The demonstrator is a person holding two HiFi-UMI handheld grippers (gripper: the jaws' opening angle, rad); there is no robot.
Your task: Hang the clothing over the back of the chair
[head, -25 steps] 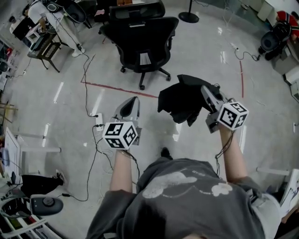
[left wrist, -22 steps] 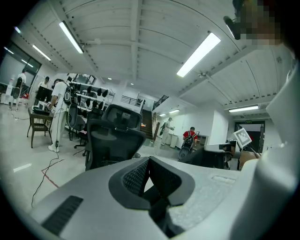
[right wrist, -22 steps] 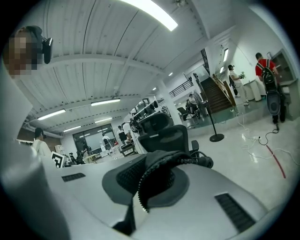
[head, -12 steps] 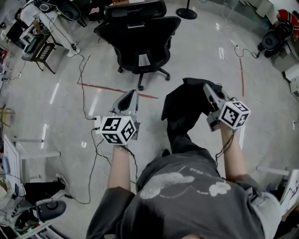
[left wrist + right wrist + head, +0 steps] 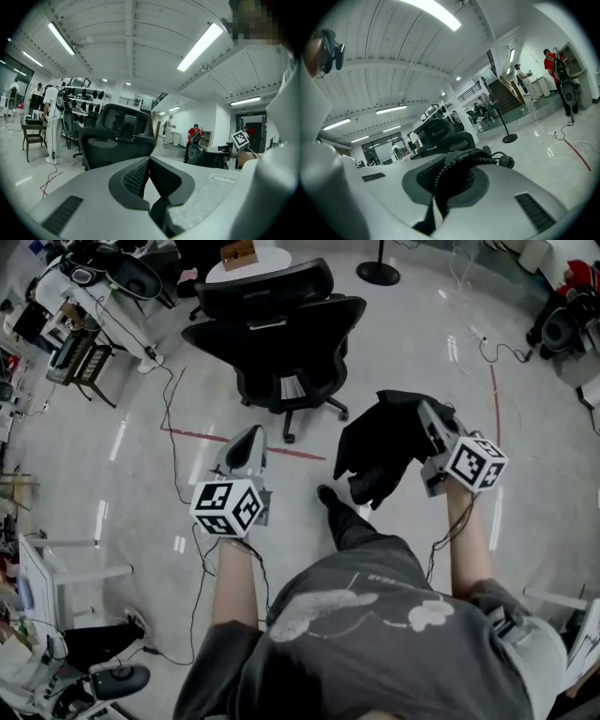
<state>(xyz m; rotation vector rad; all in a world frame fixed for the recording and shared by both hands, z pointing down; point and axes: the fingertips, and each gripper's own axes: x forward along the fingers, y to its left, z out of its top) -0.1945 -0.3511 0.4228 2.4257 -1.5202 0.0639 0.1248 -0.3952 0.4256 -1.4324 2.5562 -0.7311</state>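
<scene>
The black office chair [image 5: 281, 343] stands on the floor ahead, with its backrest on the far side and its seat toward me. It fills the middle of the left gripper view [image 5: 117, 140] and shows beyond the jaws in the right gripper view [image 5: 440, 133]. A black piece of clothing [image 5: 380, 446] hangs bunched from my right gripper [image 5: 425, 411], which is shut on it; dark cloth [image 5: 459, 176] lies between its pads. My left gripper [image 5: 250, 432] is held level to the left of the clothing, short of the chair. Its jaws [image 5: 149, 160] meet at the tips with nothing between them.
A red tape line [image 5: 202, 434] and loose cables [image 5: 173, 399] cross the floor before the chair. Behind it are a small round table [image 5: 246, 259] and a stand's round base [image 5: 378, 273]. Desks with equipment [image 5: 80, 338] line the left. A person in white [image 5: 50, 117] stands far off.
Both grippers have moved forward toward the chair, the right one carrying the clothing with it. The chair now sits closer and larger, and the person's leg has stepped forward.
</scene>
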